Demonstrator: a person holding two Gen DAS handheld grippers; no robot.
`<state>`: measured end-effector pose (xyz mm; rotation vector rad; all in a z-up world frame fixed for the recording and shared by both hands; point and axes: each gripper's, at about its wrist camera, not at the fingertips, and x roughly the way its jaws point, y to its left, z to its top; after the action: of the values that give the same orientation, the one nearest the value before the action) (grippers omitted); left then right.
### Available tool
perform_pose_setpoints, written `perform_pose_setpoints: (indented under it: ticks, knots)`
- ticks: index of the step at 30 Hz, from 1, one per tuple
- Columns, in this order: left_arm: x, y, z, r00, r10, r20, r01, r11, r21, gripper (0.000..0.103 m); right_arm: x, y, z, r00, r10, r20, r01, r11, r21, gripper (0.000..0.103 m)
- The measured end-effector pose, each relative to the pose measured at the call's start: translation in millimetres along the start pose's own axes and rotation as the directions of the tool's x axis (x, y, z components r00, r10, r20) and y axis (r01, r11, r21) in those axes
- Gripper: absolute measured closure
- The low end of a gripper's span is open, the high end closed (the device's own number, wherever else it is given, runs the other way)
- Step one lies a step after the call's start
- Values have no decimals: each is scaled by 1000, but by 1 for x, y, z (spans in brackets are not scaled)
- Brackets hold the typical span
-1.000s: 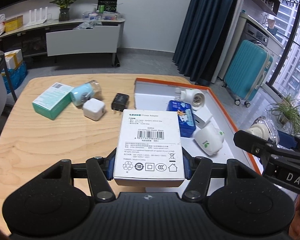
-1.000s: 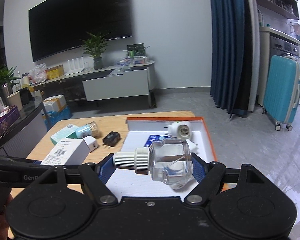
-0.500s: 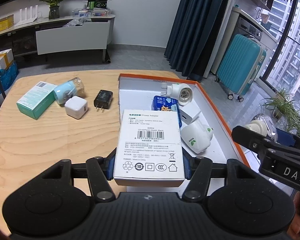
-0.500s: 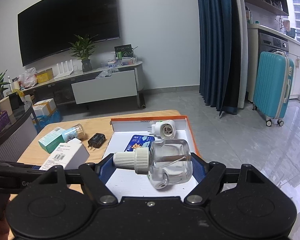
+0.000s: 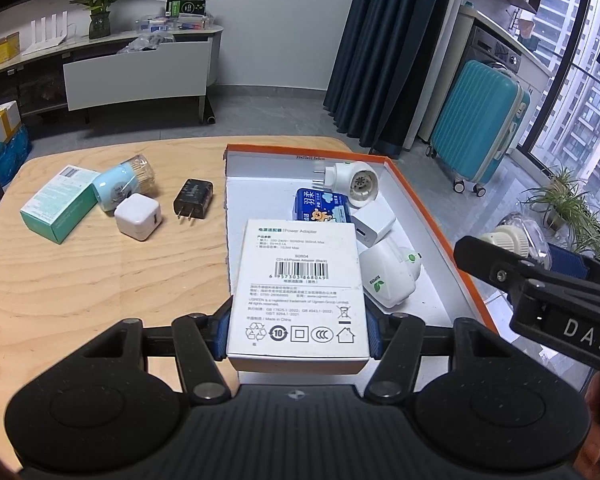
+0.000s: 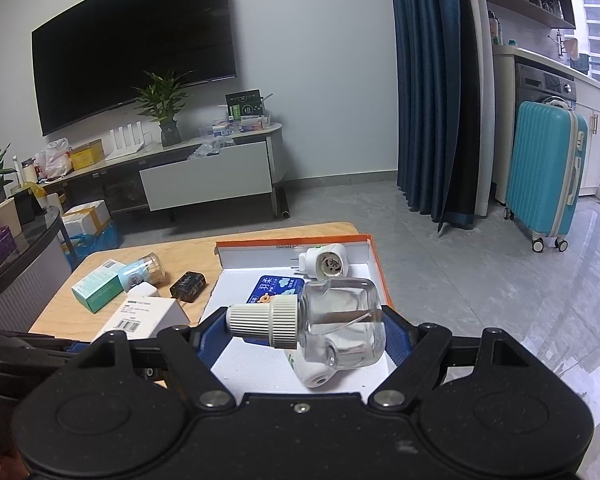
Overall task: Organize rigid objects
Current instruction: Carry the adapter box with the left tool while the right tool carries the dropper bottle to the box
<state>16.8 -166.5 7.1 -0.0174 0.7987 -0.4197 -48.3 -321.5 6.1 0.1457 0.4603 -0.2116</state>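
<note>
Drifting nearer the orange-rimmed tray (image 5: 428,216), the left gripper (image 5: 298,330) is clamping the white adapter box (image 5: 300,280) above its near edge, while the right gripper (image 6: 306,336) is gripping a clear bottle (image 6: 340,320) over it.

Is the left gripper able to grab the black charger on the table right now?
Probably not yet: the left gripper is shut on the white adapter box. Nothing covers the black charger, so once it drops the box, likely yes.
</note>
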Motion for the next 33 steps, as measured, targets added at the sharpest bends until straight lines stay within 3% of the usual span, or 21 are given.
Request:
perform_pose_setpoints:
  ticks: [33]
  knots:
    - [27, -17, 22, 1000, -8, -7, 9, 999, 40, 43, 38, -10, 26, 1000, 13, -13, -13, 1000, 4, 11]
